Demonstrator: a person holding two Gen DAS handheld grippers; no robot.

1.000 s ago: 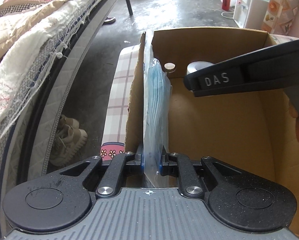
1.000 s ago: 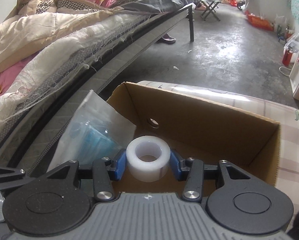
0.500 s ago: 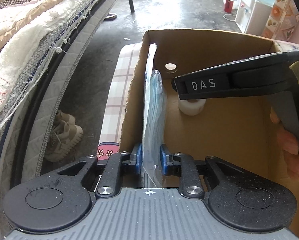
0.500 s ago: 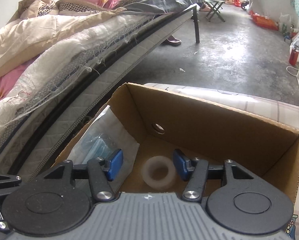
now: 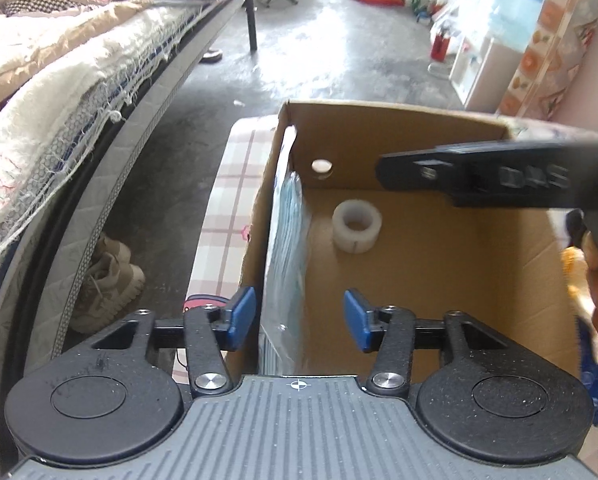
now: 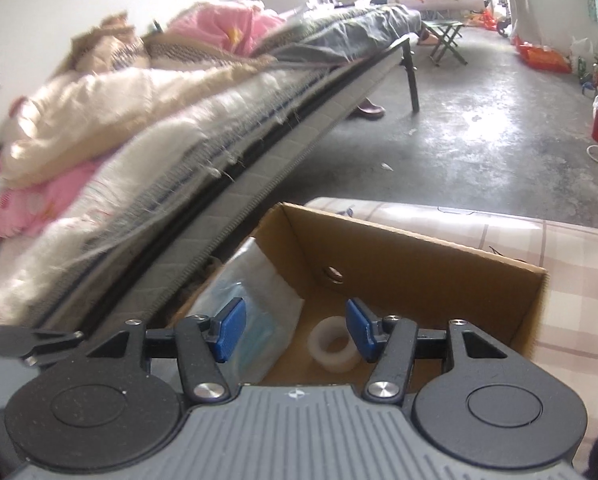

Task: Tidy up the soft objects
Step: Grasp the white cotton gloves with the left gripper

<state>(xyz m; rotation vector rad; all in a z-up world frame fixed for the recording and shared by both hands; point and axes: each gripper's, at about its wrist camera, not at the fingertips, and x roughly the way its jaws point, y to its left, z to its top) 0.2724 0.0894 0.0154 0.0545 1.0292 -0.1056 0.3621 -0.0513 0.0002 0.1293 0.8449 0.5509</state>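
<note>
My left gripper [image 5: 299, 318] is spread wide, blue pads [image 5: 241, 316] apart, nothing between them. The clear bag of blue face masks [image 5: 287, 248] stands on edge right at twelve o'clock from it, flat against the left wall of the cardboard box [image 5: 399, 120]. Its long axis runs straight away from me, toward the far wall with the round finger hole [image 5: 321, 166]. The left pad sits outside the box wall, the right pad inside, so the bag's near edge and the wall both lie in the gap without being pinched, as far as I can tell.

My right gripper [image 6: 295, 330] is open too, hanging above the box. The white tape roll [image 6: 335, 346] lies on the box floor at about one o'clock from it, hole up, just short of the right pad. In the left view that roll [image 5: 357, 226] is at one o'clock, well apart from the bag.

So both things are in the box. My read: the right gripper is nearer the roll, the left nearer the bag. If the bag tips, I'd close along its thin edge, across that long axis.

Beyond the box, a mattress [image 6: 227, 184] at ten o'clock and plaid cloth [image 6: 579, 248] underneath.
</note>
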